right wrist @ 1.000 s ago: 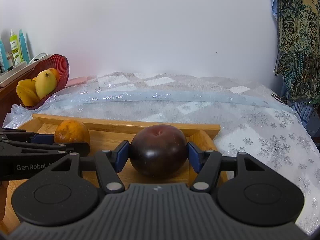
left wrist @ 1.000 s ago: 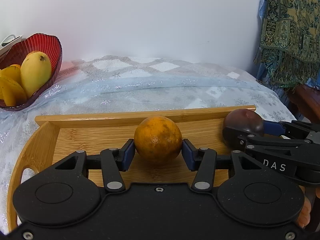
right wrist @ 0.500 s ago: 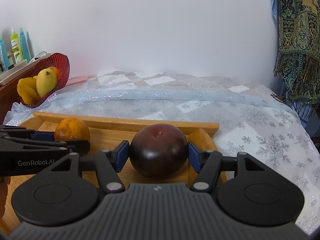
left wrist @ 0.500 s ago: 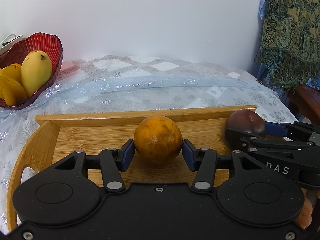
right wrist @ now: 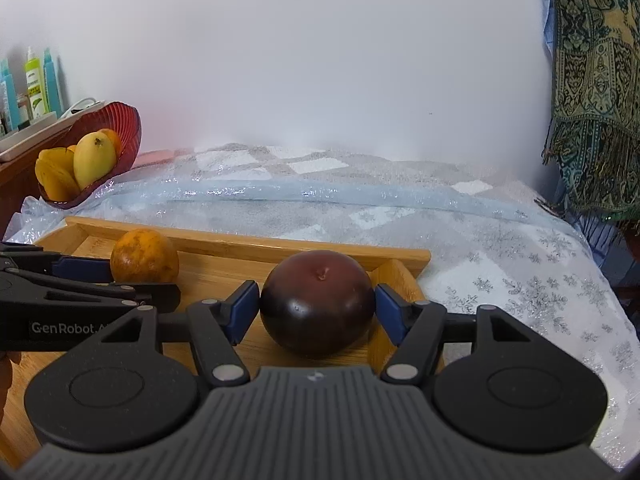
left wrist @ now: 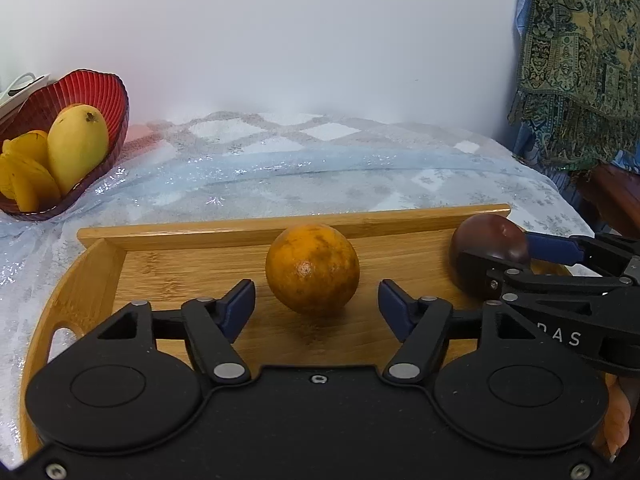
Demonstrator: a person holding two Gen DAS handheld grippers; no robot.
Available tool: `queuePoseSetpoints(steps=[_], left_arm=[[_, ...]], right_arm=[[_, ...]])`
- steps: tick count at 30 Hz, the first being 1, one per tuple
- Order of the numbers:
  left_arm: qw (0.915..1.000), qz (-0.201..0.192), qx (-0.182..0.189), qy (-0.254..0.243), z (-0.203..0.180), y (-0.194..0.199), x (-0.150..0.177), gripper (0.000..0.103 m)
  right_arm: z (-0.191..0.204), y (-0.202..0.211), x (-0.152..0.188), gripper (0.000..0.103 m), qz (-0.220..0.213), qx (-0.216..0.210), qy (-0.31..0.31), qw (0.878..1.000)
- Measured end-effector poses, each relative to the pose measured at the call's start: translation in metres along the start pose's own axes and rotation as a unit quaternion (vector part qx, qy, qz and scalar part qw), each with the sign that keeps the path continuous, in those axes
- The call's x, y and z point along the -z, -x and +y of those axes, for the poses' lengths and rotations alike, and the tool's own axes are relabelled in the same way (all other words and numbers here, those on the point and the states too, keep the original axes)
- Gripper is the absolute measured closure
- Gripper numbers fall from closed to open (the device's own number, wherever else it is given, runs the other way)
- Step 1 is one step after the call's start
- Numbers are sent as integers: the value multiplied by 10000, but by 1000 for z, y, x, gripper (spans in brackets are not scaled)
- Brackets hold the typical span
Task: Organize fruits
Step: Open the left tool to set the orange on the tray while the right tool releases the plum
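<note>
While opening, left gripper [left wrist: 316,306] jaws flank the orange [left wrist: 312,268] with clear gaps on both sides; blue pads [left wrist: 240,308] not touching the peel. Orange seated on the floor of the wooden tray [left wrist: 192,260], near the far rail, roughly mid-width. Near-spherical, so no definite long axis; small stem dimple turned toward the left wrist camera, slightly below centre.

Right gripper [right wrist: 316,310] jaws likewise opening around the dark purple plum [right wrist: 318,304]. Left pad [right wrist: 242,310] apart by a narrow gap; right pad [right wrist: 390,314] at or barely off the skin, contact cannot be told. Plum seated on the tray floor in the far right corner, just beside the end wall. Slightly wider than tall; stem pit facing up and a little toward the far rail.

Both fruits well apart along the tray, orange to the left of plum. Tray lying on a snowflake-patterned tablecloth [right wrist: 500,280]. Red ribbed bowl [left wrist: 80,92] with mangoes [left wrist: 78,148] at far left, clear of the tray.
</note>
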State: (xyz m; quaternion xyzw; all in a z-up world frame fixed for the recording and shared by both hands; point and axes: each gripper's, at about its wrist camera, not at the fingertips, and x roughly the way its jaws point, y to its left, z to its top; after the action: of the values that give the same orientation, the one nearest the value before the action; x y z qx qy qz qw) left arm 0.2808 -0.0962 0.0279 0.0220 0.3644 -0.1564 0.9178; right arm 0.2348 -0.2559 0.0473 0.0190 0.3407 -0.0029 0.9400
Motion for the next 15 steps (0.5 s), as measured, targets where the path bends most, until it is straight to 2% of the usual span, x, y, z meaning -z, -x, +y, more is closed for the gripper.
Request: queuePoseSetpoints(steps=[8, 12, 15], left_arm=[[9999, -9, -14, 100, 8, 17, 8, 19], [9999, -30, 1, 151, 11, 30, 16, 16], [9999, -62, 2, 118, 12, 39, 21, 15]], right_arm=[[-1, 16, 5, 21, -102, -81, -83, 9999], [2, 30, 10, 14, -195, -108, -56, 9997], [5, 40, 14, 13, -259, -103, -18, 9996]])
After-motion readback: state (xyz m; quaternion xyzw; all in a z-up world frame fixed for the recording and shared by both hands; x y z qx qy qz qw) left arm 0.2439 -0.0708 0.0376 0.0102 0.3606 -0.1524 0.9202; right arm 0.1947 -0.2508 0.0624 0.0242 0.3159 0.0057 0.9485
